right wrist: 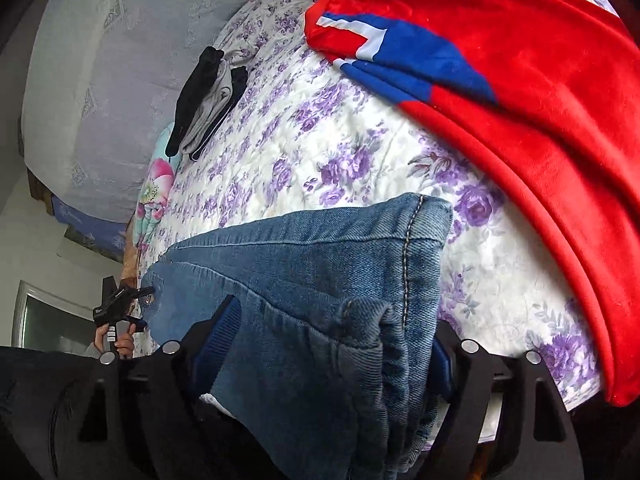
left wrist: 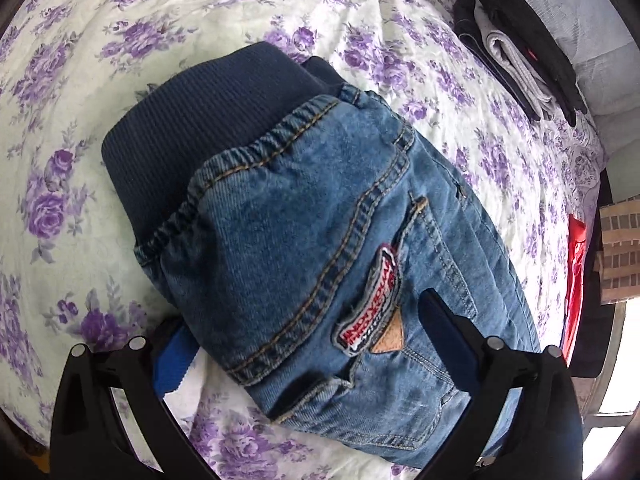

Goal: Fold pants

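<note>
A pair of small blue jeans with a dark ribbed waistband and a red patch lies on the floral bedspread. My left gripper has its jaws wide apart, astride the seat of the jeans, one finger on each side. In the right wrist view the leg end of the jeans lies folded between the fingers of my right gripper, which grips the denim. The left gripper shows far left there, held in a hand.
A stack of folded dark and grey clothes lies at the far side of the bed, also in the right wrist view. A red, blue and white fleece lies right of the jeans. A grey headboard stands behind.
</note>
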The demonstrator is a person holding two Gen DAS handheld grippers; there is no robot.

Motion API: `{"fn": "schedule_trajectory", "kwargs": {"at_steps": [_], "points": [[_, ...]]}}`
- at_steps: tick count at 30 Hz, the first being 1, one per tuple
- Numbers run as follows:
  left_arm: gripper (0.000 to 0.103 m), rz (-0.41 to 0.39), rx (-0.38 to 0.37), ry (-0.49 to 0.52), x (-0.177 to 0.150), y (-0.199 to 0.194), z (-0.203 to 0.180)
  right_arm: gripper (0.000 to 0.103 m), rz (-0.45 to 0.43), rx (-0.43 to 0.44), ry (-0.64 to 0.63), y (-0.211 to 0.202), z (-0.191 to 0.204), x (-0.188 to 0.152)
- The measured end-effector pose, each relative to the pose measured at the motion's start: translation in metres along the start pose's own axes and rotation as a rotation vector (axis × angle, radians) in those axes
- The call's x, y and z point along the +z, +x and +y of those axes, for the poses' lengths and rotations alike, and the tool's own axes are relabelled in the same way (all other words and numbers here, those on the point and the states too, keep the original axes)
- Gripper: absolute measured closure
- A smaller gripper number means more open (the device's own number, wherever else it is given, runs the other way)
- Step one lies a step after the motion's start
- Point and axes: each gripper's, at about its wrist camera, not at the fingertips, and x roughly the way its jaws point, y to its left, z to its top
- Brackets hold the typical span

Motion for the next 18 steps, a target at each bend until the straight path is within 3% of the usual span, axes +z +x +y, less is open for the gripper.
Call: {"fn": "schedule_trajectory", "kwargs": {"at_steps": [4,6,7,9,10,12,15,18], "points": [[0.004,-0.027,-0.016,-0.014,0.002,0.002,0.002,0.003,0.014,-0.127,-0.087,0.013,0.026,-0.001],[0.004,-0.006,0.010,-0.068,0.008,0.003,0.001,0.004,0.016,-0.203,-0.101,0.017,0.035,0.000],[0.006,-0.026,-0.001,-0.107,0.009,0.001,0.000,0.008,0.011,-0.219,-0.099,0.016,0.037,0.001],[0.031,-0.093,-0.017,-0.118,0.009,-0.006,-0.002,0.060,-0.003,-0.228,-0.079,0.008,0.037,0.005],[0.035,-0.114,-0.021,-0.098,0.009,-0.009,-0.004,0.082,-0.002,-0.191,-0.058,0.005,0.036,0.009],[0.049,-0.150,-0.042,-0.079,0.006,-0.014,-0.005,0.084,0.007,-0.189,-0.112,0.003,0.047,0.015],[0.059,-0.176,-0.132,-0.124,0.003,-0.023,0.009,0.086,-0.017,-0.142,-0.192,-0.004,0.072,0.035],[0.063,-0.226,-0.192,-0.148,0.001,-0.044,0.014,0.087,-0.059,-0.108,-0.312,-0.011,0.112,0.074]]}}
